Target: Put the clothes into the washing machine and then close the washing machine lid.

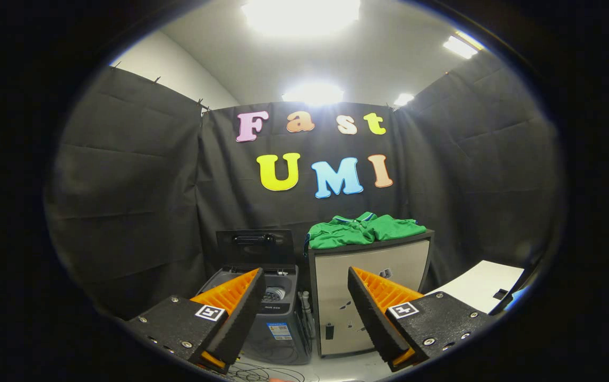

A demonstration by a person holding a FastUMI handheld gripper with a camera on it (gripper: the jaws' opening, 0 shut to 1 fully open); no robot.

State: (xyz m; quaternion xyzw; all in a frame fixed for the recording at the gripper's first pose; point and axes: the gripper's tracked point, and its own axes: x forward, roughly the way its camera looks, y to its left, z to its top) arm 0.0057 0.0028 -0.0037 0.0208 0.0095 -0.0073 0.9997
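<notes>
Nothing done yet: your gripper is spread apart and empty, clothes far right on the cabinet (washing machine lid up).

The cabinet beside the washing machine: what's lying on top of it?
A crumpled green garment lies on the cabinet, beyond the open, empty gripper. Whatever is beneath the garment is hidden.

We see the green clothes lying crumpled atop a cabinet, beyond our gripper's spread fingers. Left of it stands the dark washing machine, lid raised upright.
</notes>
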